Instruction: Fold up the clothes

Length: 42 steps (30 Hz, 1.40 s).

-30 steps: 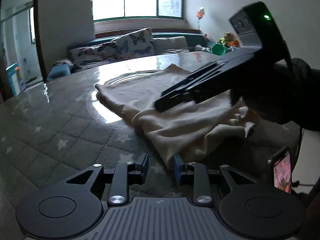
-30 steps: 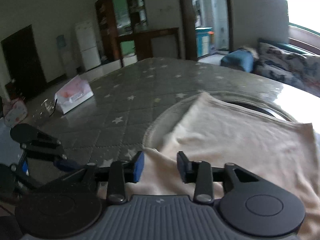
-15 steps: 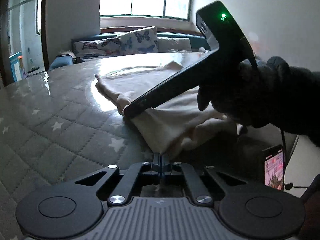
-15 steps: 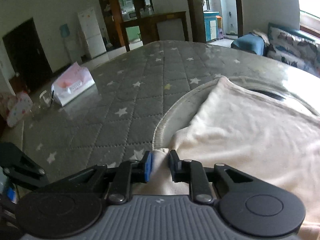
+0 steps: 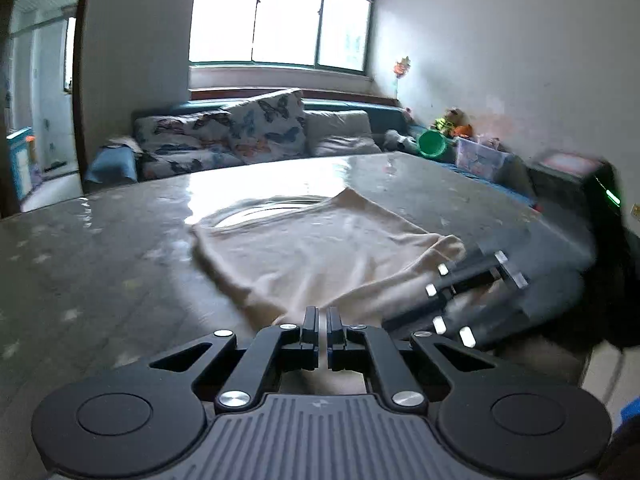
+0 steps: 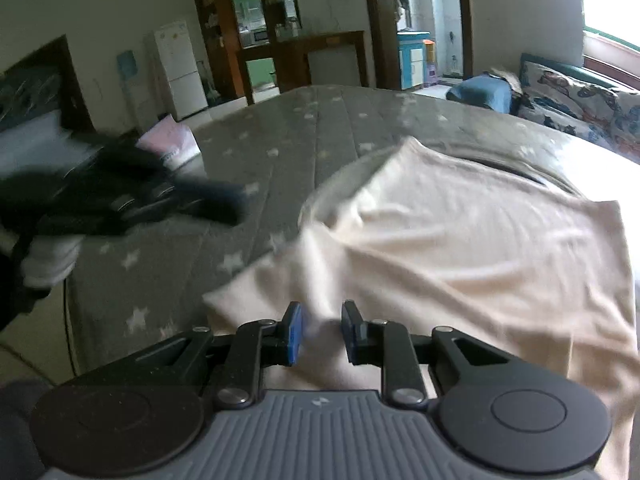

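- Cream garment (image 5: 320,252) lies spread across the middle of the left wrist frame on the grey star-quilted worktop (image 5: 100,280), its far edge reaching the glare under the window.
- Left gripper (image 5: 322,322), bottom centre, has its fingers pinched together on the garment's near edge.
- Right gripper (image 6: 322,326) stands with fingers apart over the garment's near hem (image 6: 460,256), nothing clamped.
- Bare quilted worktop stretches wide through the left of both frames; a pink box (image 6: 170,144) sits beyond it.
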{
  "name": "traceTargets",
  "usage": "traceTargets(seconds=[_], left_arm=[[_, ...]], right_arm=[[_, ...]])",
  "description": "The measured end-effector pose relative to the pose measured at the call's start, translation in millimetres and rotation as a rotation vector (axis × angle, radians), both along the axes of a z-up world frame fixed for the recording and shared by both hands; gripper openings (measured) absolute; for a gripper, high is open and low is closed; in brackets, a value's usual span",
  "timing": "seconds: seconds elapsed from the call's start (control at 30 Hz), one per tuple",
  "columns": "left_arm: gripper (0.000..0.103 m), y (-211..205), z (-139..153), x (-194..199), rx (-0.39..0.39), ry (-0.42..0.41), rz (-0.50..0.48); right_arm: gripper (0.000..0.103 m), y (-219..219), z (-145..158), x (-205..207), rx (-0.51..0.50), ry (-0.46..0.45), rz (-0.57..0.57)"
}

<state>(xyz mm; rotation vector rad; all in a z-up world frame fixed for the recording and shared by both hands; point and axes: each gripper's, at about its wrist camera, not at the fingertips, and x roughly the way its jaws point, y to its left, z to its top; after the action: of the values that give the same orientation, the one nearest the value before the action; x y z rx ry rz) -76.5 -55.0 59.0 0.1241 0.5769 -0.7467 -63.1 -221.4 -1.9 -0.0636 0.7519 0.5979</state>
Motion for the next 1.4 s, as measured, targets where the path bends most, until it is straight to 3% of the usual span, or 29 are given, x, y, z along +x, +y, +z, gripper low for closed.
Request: traceTargets(seconds=[0.2,0.3,0.4,0.53,0.6,0.7,0.87,1.0,1.17,1.23,1.4], left_arm=[[0.005,-37.8,-31.5,21.8,0.071,0.063,-0.054],[0.005,-33.4,-40.1,19.8,0.075,0.067,-0.052],[0.006,-26.2,-37.4,16.8,0.072,0.063,-0.044],[0.007,-29.3,-25.7,17.2,0.082,0.008,-0.04],[0.02,-34.3,-25.4,26.1,0.086,0.006,-0.024],[0.023,-40.5,-34.3,33.7,0.121,0.017,-0.016],[0.024,-39.2,-31.4,17.0,0.177,-0.054,-0.073],[0.028,-35.0,-22.3,-13.4,0.177,-0.142,-0.234],[0.028,-52.2,-41.8,-46.0,0.301,-0.258,-0.403],[0.028,-58.0,-48.5,-54.2,0.333,-0.31,-0.433],[0.028,-50.1,-43.7,-55.6,0.32,-0.339,-0.437]], right_arm=[[0.021,-31.4,13.7,-19.3,0.043,-0.053,-0.101],[0.022,-55.5,6.3,-19.9,0.048,-0.024,-0.194],[0.022,-73.9,-3.3,-24.1,0.071,0.013,-0.23],[0.022,-81.8,6.3,-18.0,0.094,-0.032,-0.264],[0.024,-85.6,8.0,-8.4,0.123,-0.048,-0.292],[0.027,-89.9,-3.2,7.5,0.11,-0.037,-0.332],[0.029,-98.7,-3.9,-1.2,0.124,-0.043,-0.324],[0.037,-110.4,10.9,-26.4,0.135,-0.072,-0.327],[0.039,-114.5,15.7,-54.9,0.056,-0.057,-0.326],[0.05,-111.4,15.5,-65.6,-0.004,-0.062,-0.316],[0.051,-102.0,12.2,-87.8,-0.103,-0.069,-0.28]])
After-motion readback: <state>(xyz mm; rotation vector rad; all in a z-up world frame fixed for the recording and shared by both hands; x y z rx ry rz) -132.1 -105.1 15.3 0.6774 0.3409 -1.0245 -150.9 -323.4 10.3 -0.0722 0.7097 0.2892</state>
